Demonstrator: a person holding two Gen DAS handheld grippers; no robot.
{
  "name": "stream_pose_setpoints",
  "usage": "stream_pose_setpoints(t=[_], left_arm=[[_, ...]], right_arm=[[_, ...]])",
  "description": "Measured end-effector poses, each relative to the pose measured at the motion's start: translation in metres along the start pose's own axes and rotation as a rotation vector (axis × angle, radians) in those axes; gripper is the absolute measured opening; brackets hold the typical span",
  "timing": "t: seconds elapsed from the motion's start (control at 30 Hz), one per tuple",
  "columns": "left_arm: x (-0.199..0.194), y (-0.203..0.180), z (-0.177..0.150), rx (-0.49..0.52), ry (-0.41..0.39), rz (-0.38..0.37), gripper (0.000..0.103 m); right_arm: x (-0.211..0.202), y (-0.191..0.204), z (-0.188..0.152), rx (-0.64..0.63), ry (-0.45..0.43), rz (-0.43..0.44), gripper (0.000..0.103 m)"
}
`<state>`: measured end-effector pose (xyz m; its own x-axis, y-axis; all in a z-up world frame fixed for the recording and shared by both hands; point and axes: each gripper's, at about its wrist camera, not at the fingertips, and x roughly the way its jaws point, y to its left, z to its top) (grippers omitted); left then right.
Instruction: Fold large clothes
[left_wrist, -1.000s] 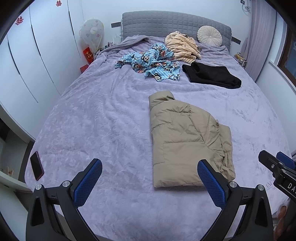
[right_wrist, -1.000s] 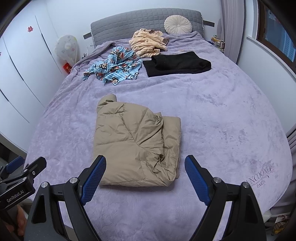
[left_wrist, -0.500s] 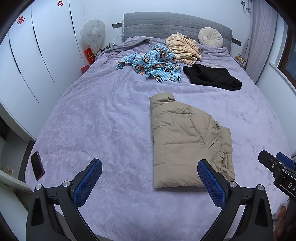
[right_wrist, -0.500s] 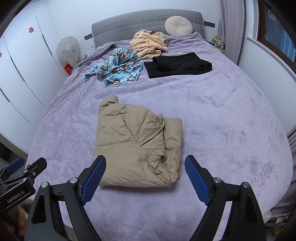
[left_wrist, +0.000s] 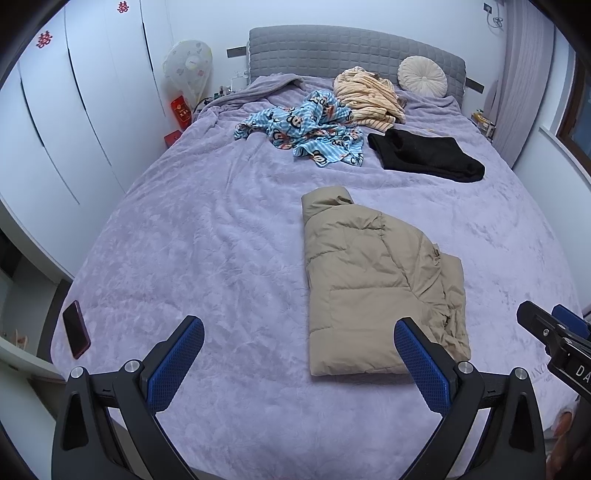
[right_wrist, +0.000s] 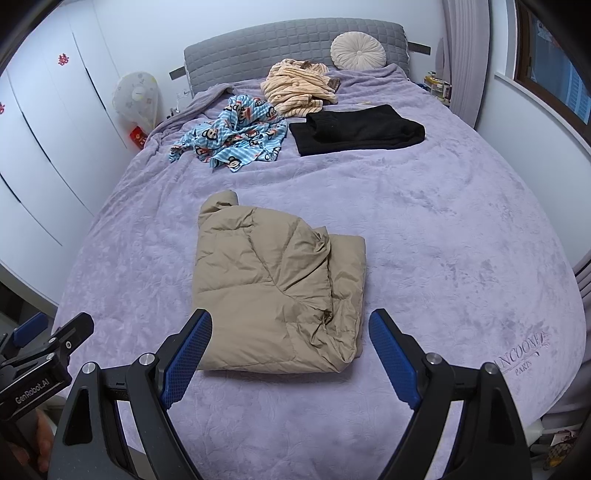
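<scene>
A wide bed (left_wrist: 192, 229) under a lilac plush cover fills both views, its grey quilted headboard (left_wrist: 351, 48) at the far end; white wardrobe doors (left_wrist: 74, 110) run along the left wall; on the middle of the cover lies the beige puffer jacket (left_wrist: 369, 280), folded into a thick rectangle with its collar toward the headboard and a bunched edge on its right side; beyond it, well apart, a black garment (left_wrist: 424, 157) lies flat, a blue cartoon-print garment (left_wrist: 306, 133) sits crumpled just left of it, and a cream striped garment (left_wrist: 369, 98) is heaped near a round pale cushion (left_wrist: 423, 75); the left gripper (left_wrist: 299, 360) hangs over the near edge of the bed, jaws spread wide and empty, the jacket's near corner just ahead of its right pad; the right gripper (right_wrist: 290, 354) is likewise spread with nothing between the pads, the jacket's near edge lying ahead of them; a dark phone (left_wrist: 75, 328) rests at the bed's left edge.
</scene>
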<state>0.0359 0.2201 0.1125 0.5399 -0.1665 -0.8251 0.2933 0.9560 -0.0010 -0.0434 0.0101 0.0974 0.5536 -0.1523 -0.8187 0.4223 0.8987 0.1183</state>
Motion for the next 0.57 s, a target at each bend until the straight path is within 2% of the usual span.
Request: stream_pose_setpoints(t=[0.57], left_arm=[[-0.001,0.0,0.001,-0.008,-0.02,-0.002,0.103]], right_arm=[[0.0,0.011,-0.001,-0.01,0.007,0.006,0.089]])
